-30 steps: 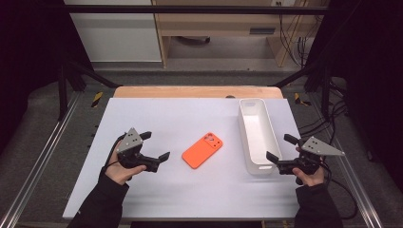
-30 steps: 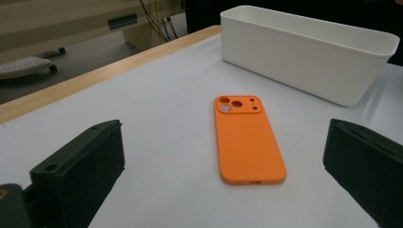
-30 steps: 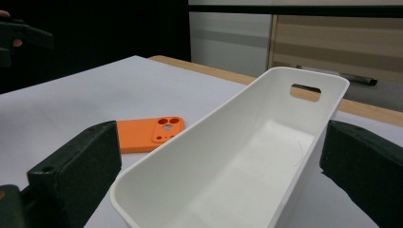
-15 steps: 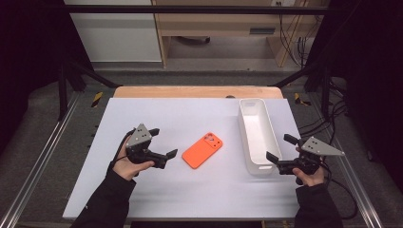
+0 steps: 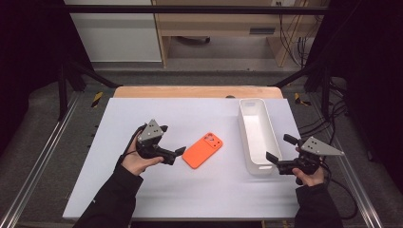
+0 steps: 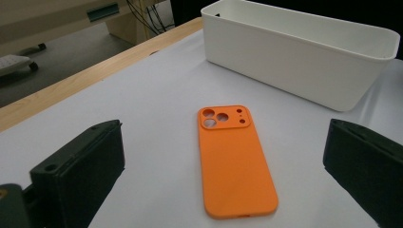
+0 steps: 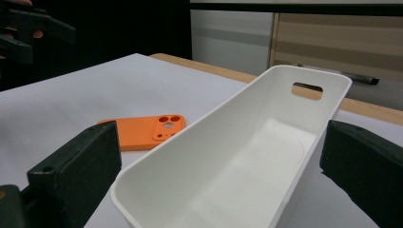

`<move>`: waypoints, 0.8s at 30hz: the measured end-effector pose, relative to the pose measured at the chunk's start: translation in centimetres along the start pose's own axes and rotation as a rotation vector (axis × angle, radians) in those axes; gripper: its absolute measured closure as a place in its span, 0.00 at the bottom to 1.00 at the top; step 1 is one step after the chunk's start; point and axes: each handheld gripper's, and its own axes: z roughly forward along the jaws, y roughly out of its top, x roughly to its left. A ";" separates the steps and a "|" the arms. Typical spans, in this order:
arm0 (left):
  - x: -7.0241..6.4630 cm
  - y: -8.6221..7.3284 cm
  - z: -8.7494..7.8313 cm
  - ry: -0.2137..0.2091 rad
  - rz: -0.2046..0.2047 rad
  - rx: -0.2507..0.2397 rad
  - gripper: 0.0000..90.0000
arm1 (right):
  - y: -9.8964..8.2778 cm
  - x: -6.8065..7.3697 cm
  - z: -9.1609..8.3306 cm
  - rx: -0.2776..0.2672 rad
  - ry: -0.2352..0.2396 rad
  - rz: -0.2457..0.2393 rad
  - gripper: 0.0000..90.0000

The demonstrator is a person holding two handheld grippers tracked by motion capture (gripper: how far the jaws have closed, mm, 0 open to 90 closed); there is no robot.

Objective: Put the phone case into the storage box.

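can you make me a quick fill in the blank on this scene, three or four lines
1. The phone case lying on the table is ____ in colour.
2. The white bin holds ____.
3. The left gripper has its jaws ____, with the case between them in the left gripper view.
4. The right gripper sits at the bin's ____ end.

Missing words: orange; nothing; open; near

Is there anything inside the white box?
Empty. The white box shows a bare white bottom in the right gripper view, and the orange phone case lies outside it on the table.
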 end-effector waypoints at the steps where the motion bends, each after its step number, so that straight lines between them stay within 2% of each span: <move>1: 0.0 0.1 0.1 0.000 0.002 0.004 0.00 | 0.0 0.0 0.0 0.000 -0.001 0.000 0.00; 24: -0.8 1.6 3.6 -0.034 0.017 0.079 0.00 | 0.0 -0.1 -0.1 -0.002 0.002 0.002 0.00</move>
